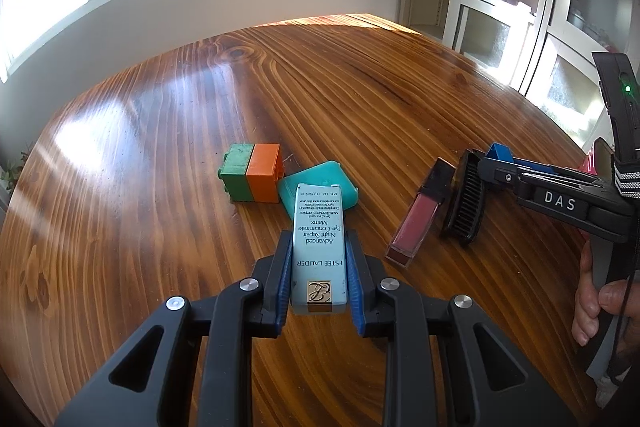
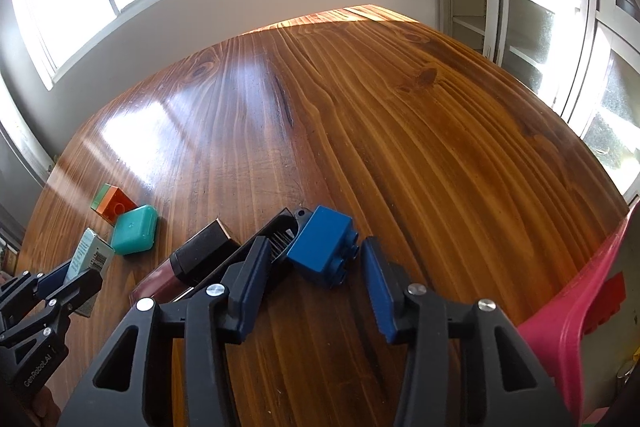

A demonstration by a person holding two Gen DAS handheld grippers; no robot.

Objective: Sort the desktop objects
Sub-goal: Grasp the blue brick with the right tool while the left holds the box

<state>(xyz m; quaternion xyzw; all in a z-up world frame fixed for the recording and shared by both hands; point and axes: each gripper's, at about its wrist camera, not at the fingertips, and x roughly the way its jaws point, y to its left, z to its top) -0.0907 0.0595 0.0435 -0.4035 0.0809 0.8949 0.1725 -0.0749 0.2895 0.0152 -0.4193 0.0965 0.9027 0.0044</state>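
Left wrist view: we are seeing the left gripper (image 1: 318, 263) clamping the pale blue carton (image 1: 319, 247) lengthwise, its long axis running straight out along the fingers toward the far edge of the table (image 1: 168, 131), its far end over the teal case (image 1: 320, 187) beside the green-and-orange block (image 1: 252, 173). Right wrist view: we are seeing the right gripper (image 2: 316, 259) standing apart around the blue brick (image 2: 320, 247), pads not pressing yet, brick lying skewed between them and nearer the left pad, touching the black comb (image 2: 260, 251) by the lip gloss (image 2: 188, 267), pink bin (image 2: 568, 307) at the table's right edge.
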